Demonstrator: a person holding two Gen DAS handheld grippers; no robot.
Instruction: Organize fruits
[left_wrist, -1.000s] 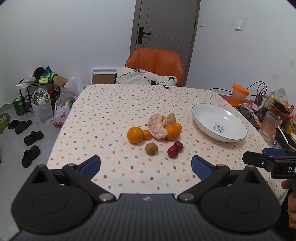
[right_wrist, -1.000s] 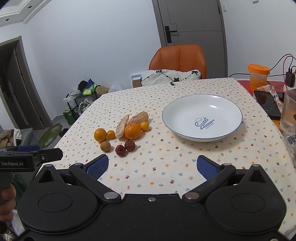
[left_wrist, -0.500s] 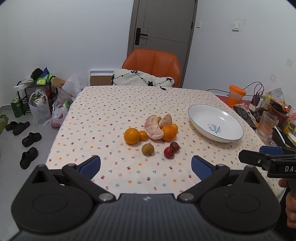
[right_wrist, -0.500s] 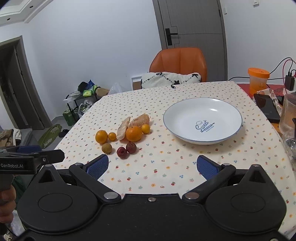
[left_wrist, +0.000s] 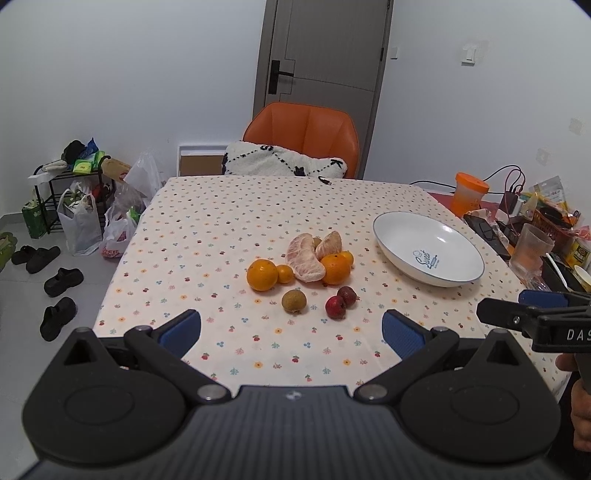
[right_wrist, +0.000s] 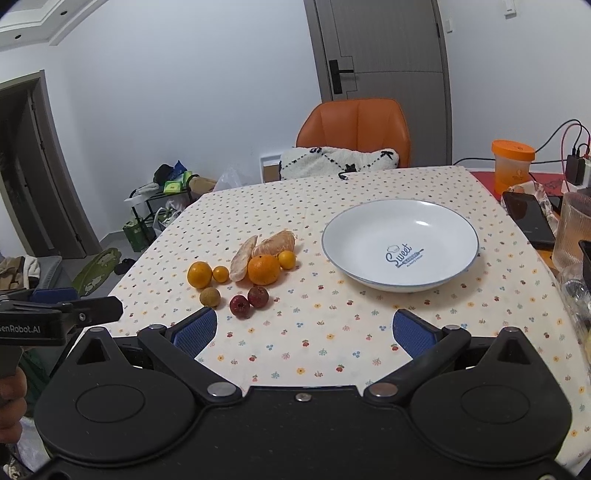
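Observation:
A cluster of fruit lies mid-table on the flowered cloth: a large orange (left_wrist: 262, 274), a second orange (left_wrist: 335, 268), peeled pomelo segments (left_wrist: 305, 255), a brown longan (left_wrist: 293, 301) and two small red fruits (left_wrist: 335, 306). The white "Sweet" plate (left_wrist: 428, 248) stands empty to their right. My left gripper (left_wrist: 291, 334) hovers open over the near table edge, short of the fruit. My right gripper (right_wrist: 304, 330) is open too, nearer the plate (right_wrist: 400, 243), with the red fruits (right_wrist: 240, 306) just beyond its left finger.
An orange chair (left_wrist: 303, 136) with a white cushion stands at the far side. An orange-lidded cup (right_wrist: 511, 162), a phone (right_wrist: 528, 218), a glass (left_wrist: 532, 251) and cables crowd the right edge. Bags, a rack and shoes (left_wrist: 59, 280) sit on the floor left.
Both grippers have drawn back and risen slightly, so the fruit and plate look a little farther off. Neither has opened, shut or touched anything.

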